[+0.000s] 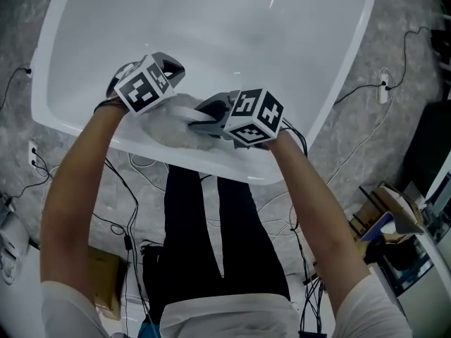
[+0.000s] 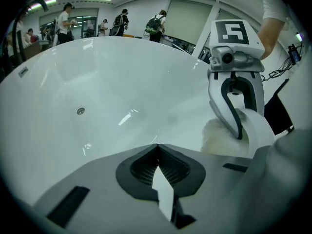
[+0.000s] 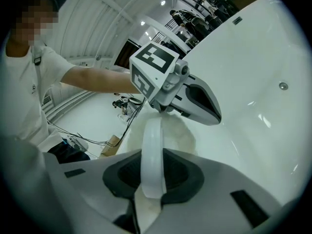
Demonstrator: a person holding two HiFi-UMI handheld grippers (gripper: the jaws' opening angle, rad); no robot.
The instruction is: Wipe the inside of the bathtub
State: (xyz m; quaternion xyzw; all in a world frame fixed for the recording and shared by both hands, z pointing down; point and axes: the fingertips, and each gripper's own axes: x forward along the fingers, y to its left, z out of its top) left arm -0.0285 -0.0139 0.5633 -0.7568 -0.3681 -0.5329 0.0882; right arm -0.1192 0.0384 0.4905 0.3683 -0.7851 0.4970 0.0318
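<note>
- The right gripper [image 1: 203,122] has its fingers clamped on the white strap [image 3: 152,150] of a fluffy wiping pad [image 1: 165,127]; in the right gripper view the strap runs from 6 to 12 o'clock out of the fingers
- In the head view the pad lies on the bathtub [image 1: 232,41] wall at the tub's 6 o'clock end; the bare basin opens toward 12 o'clock, so the stroke likely goes that way
- The left gripper [image 1: 169,67], at the pad's 11 o'clock, has its fingers closed on nothing
- No brand or readable writing; only square markers on the cubes
</note>
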